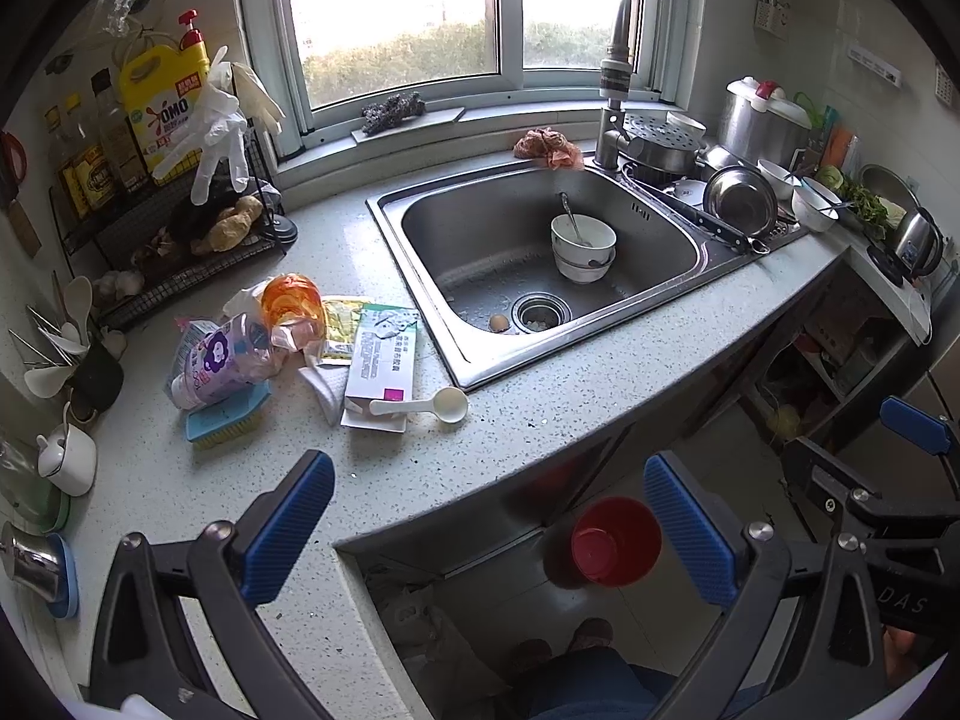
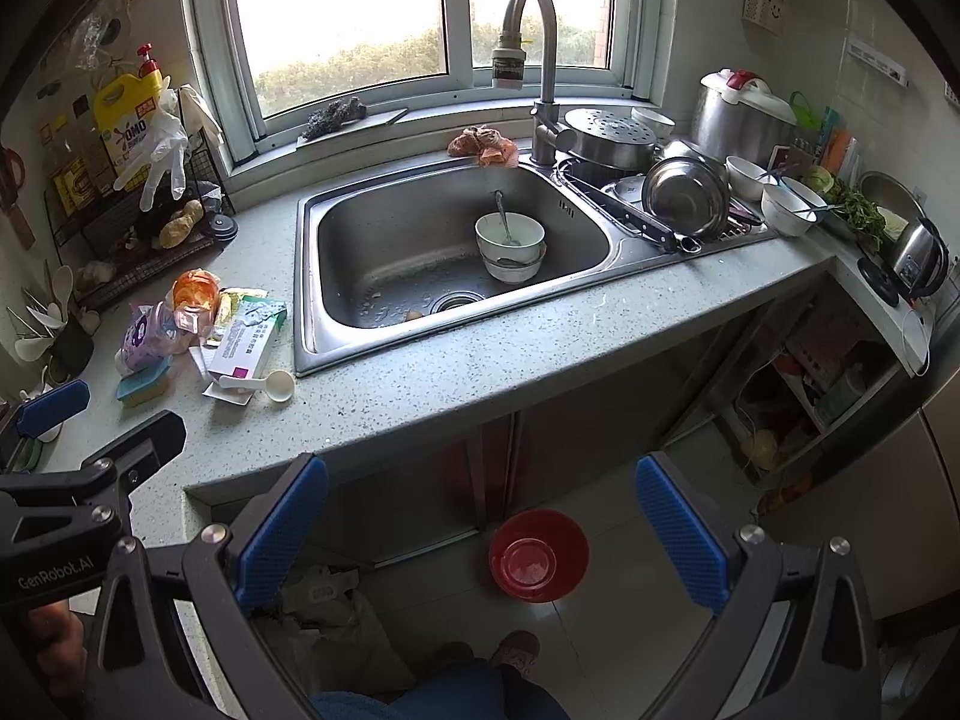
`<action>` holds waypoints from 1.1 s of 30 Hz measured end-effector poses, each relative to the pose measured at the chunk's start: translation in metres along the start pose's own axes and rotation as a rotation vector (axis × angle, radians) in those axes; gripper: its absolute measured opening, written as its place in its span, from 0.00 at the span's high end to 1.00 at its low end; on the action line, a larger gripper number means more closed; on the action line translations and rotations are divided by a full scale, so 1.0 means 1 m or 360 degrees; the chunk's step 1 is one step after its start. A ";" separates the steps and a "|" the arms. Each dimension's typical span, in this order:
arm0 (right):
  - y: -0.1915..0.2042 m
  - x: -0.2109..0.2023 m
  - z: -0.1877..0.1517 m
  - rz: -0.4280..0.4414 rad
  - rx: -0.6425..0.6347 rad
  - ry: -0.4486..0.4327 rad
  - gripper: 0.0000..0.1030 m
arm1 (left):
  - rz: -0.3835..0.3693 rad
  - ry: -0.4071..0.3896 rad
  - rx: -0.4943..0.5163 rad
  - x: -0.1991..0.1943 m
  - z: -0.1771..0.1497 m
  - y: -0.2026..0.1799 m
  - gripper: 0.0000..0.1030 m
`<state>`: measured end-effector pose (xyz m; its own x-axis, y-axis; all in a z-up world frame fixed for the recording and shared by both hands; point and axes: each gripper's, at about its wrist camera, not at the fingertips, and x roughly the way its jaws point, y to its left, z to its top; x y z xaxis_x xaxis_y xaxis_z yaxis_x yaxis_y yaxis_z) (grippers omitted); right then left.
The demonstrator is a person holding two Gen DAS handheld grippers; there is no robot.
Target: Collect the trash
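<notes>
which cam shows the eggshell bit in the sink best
The left wrist view. There the eggshell sits in plain sight on the sink floor, just left of the drain. In the right wrist view the sink's near wall cuts off most of it, leaving only a small tan sliver beside the drain.

My right claw (image 2: 480, 531), jaws wide apart, hangs over the floor before the desk (image 2: 480, 372); wrappers (image 2: 198, 312) and box (image 2: 243, 348) lie left of the sink (image 2: 372, 252).
</notes>
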<state>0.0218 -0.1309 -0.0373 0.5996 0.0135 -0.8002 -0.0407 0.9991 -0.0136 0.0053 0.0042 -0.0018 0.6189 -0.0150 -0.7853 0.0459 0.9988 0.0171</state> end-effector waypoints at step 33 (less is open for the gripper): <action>0.001 0.003 -0.003 0.0010 0.0003 0.0017 0.00 | 0.0005 -0.0001 0.0018 0.002 -0.004 0.001 0.00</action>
<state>0.0209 -0.1297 -0.0412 0.5908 0.0196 -0.8066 -0.0431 0.9990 -0.0073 0.0036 0.0051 -0.0059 0.6197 -0.0117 -0.7847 0.0525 0.9983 0.0266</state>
